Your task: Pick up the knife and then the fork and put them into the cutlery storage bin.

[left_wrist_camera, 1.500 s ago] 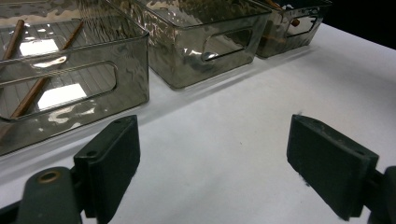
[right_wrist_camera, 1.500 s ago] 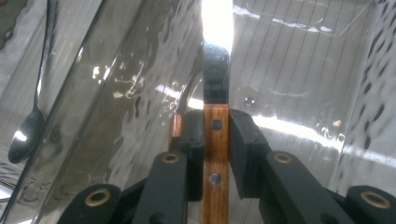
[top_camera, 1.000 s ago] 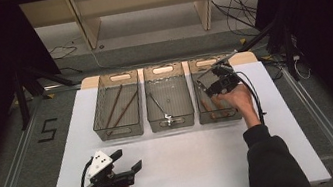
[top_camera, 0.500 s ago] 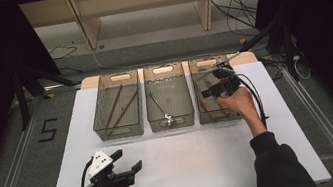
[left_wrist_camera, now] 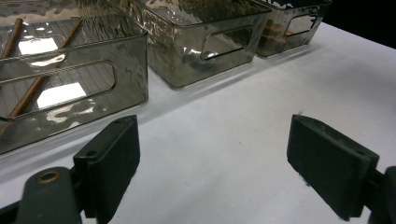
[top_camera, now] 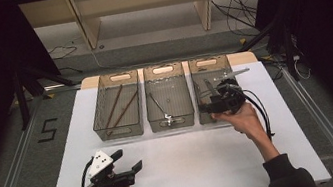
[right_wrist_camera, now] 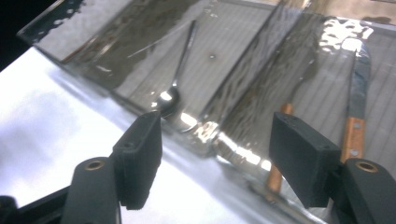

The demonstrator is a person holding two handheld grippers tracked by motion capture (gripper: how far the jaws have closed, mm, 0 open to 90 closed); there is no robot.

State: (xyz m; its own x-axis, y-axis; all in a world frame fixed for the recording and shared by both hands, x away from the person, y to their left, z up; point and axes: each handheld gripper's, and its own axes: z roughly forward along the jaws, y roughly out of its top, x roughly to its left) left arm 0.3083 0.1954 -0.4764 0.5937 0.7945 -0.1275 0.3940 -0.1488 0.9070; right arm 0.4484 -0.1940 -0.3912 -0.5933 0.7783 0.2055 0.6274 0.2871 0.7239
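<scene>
Right now the wooden-handled knives (right_wrist_camera: 353, 133) are lying in the right-hand clear smoky plastic bin (top_camera: 204, 98), right of centre in the high view. Just over that bin's near end the right gripper (top_camera: 209, 102) is hanging, its jaws having just been opening, nothing between them (a silver spoon (right_wrist_camera: 173, 91) is sitting next door). At lower left the left gripper (top_camera: 130, 162) is resting wide apart and empty on the white tabletop (top_camera: 206, 163).
</scene>
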